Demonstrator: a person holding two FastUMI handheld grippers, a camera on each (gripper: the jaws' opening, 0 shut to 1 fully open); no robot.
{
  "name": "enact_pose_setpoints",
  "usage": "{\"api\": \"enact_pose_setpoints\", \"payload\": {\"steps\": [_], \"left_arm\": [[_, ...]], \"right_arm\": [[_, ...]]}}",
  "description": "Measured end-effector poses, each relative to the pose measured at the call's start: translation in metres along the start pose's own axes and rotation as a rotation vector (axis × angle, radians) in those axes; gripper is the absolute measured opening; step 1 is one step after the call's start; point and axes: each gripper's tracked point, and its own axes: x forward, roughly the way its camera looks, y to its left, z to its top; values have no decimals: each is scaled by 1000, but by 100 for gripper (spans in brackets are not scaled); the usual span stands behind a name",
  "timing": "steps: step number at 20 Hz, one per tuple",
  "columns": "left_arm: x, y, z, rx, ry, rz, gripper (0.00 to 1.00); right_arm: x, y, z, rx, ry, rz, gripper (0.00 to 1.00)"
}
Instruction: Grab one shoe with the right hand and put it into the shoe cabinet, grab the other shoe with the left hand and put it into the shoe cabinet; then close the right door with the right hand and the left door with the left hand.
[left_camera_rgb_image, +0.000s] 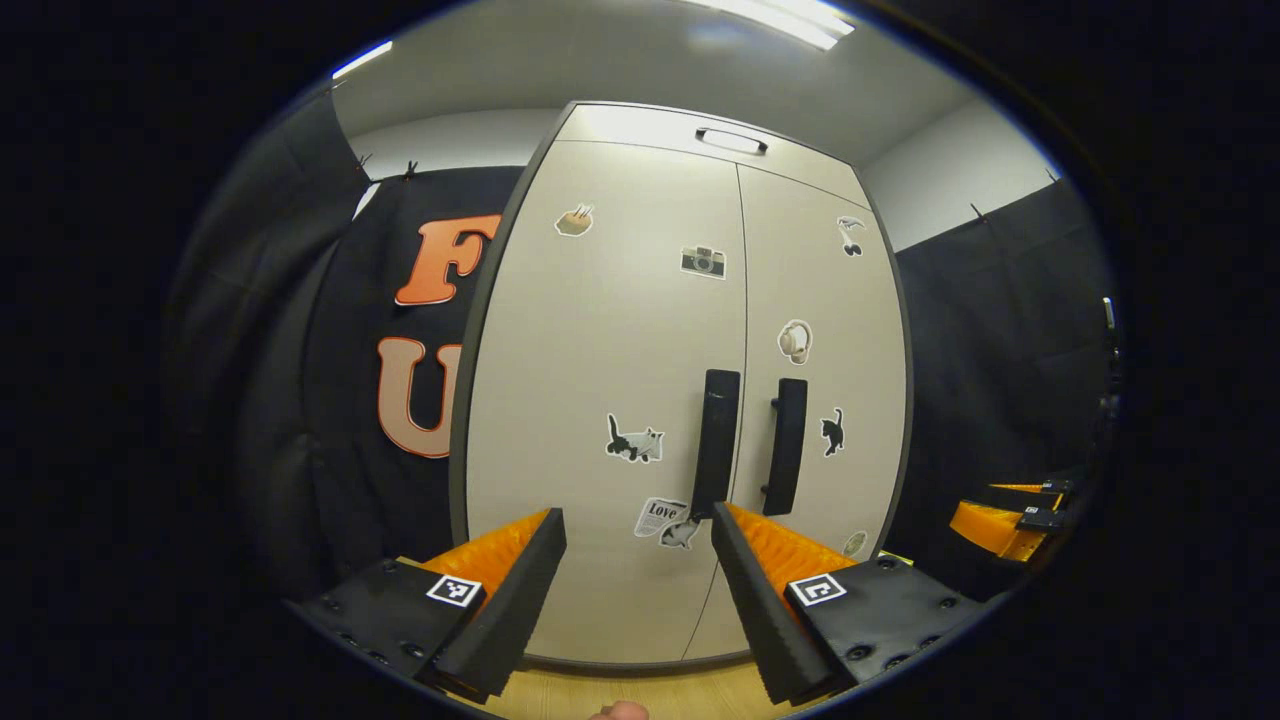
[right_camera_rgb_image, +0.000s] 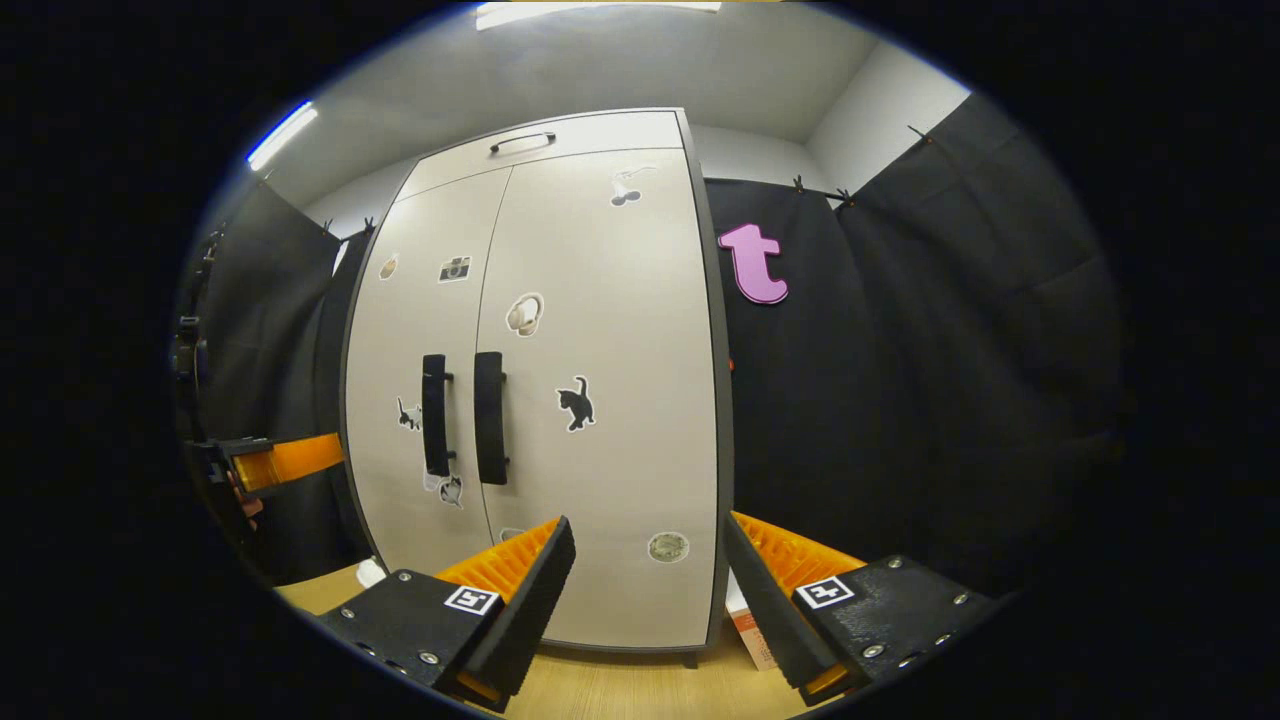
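Observation:
The shoe cabinet (left_camera_rgb_image: 600, 340) stands upright close in front, pale with dark edging and several stickers. Both its doors are closed, and the two dark vertical handles (left_camera_rgb_image: 716, 440) (left_camera_rgb_image: 786, 445) meet at the middle seam. In the left gripper view, my left gripper (left_camera_rgb_image: 637, 525) is open a short way from the left door, with nothing between its fingers. My right gripper (left_camera_rgb_image: 1010, 515) shows farther off at the right edge. In the right gripper view, the cabinet (right_camera_rgb_image: 600, 400) is ahead, slightly to the left, with its handles (right_camera_rgb_image: 434, 415) (right_camera_rgb_image: 489, 417). My right gripper (right_camera_rgb_image: 650, 530) is open and empty before the right door. My left gripper (right_camera_rgb_image: 270, 462) shows at the left edge.
Black cloth walls close in on both sides of the cabinet. A wooden floor (right_camera_rgb_image: 620, 690) runs under it. A small orange and white box (right_camera_rgb_image: 750, 620) lies by the cabinet's right foot, and a small white thing (right_camera_rgb_image: 370, 572) lies on the floor at its left. A drawer with a handle (left_camera_rgb_image: 732, 141) tops the cabinet.

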Motion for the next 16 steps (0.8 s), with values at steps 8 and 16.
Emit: {"api": "enact_pose_setpoints", "payload": {"steps": [8,16], "left_arm": [[-50,23,-5,10,-2,85,96],[-62,25,-14,-13,6,88,96]], "right_arm": [[-20,8,-18,100,34,-2,92],[-33,-13,-22,107,28,-50,92]]}}
